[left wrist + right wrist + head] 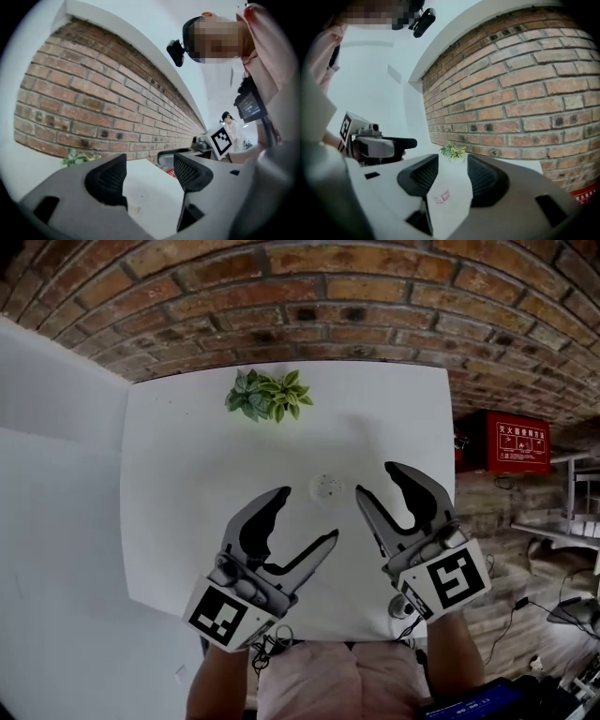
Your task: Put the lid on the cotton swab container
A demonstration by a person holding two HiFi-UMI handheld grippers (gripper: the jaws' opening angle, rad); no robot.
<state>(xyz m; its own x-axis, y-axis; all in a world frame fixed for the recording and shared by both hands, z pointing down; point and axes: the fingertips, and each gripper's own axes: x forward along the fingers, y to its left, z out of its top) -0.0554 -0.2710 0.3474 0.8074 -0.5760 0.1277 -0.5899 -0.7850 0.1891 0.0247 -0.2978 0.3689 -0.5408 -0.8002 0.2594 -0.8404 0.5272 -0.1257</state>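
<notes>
A person holds two grey two-jaw grippers over a white rectangular table (169,521), seen from above. The left gripper (307,515) has its jaws well apart with nothing between the ribbed black pads; only bare tabletop shows in the gap. The right gripper (377,479) also has its jaws wide apart and holds nothing.

A small round clear plastic cotton swab container (325,487) sits on the table between the two grippers, just ahead of the left one's tips and just beside the right one's inner jaw, touching neither. Whether its lid is on cannot be told.

Well beyond both sets of tips, at the table's far edge, stands a small green leafy plant (267,395), in front of a red brick wall (328,296). Off to the right gripper's outer side, a red box with white print (516,442) sits past the table.
</notes>
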